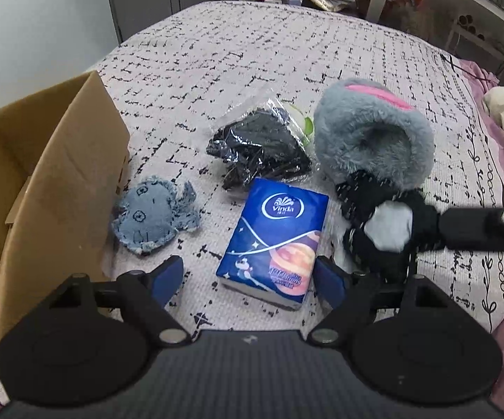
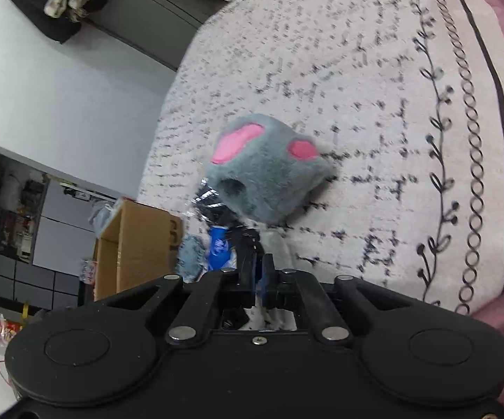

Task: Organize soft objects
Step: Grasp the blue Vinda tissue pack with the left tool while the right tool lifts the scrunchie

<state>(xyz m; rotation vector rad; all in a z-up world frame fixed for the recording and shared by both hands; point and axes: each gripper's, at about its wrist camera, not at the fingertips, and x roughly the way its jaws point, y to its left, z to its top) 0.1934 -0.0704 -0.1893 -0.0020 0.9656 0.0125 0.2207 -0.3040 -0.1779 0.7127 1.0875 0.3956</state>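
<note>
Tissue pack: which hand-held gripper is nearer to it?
Left. The left hand-held gripper is open with the tissue pack lying between its fingertips. The right hand-held gripper is off to the pack's right, shut on the black fabric below the grey plush.

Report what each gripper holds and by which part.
The right gripper is shut on the black strap end of the grey plush mitt. The left gripper is open above the Vinda tissue pack, holding nothing.
</note>
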